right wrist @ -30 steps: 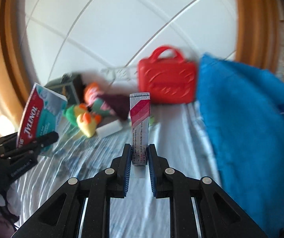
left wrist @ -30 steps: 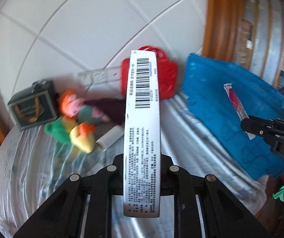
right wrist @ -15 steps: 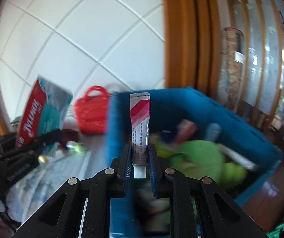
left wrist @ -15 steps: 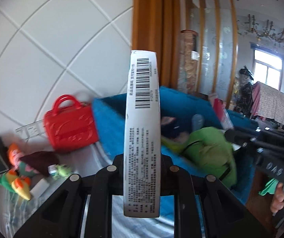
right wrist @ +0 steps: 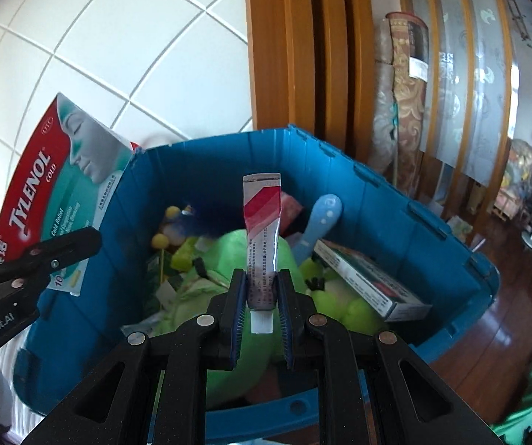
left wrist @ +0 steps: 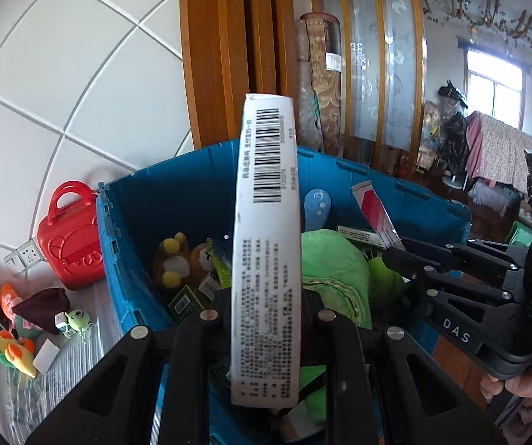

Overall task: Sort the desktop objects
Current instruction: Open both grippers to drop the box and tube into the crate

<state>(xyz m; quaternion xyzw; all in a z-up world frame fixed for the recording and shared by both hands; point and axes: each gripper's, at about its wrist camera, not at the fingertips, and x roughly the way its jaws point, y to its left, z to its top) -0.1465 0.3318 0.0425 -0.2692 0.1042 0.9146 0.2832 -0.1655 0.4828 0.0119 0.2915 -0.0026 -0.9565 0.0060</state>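
Right wrist view shows our right tongs (right wrist: 262, 307) clamped on the tube (right wrist: 261, 239), its long axis pointing forward over the open blue bin (right wrist: 388, 200). Our left tongs (left wrist: 266, 319) grip the Tylenol box (left wrist: 266, 256) likewise, above the same bin; both need only release downward, we judge.

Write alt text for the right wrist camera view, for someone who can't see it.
The right claw grips a red-and-white ointment tube upright above an open blue storage bin crowded with green plush toys and boxes. At left, the left claw holds a Tylenol Cold box beside the bin, with white tiled wall behind.
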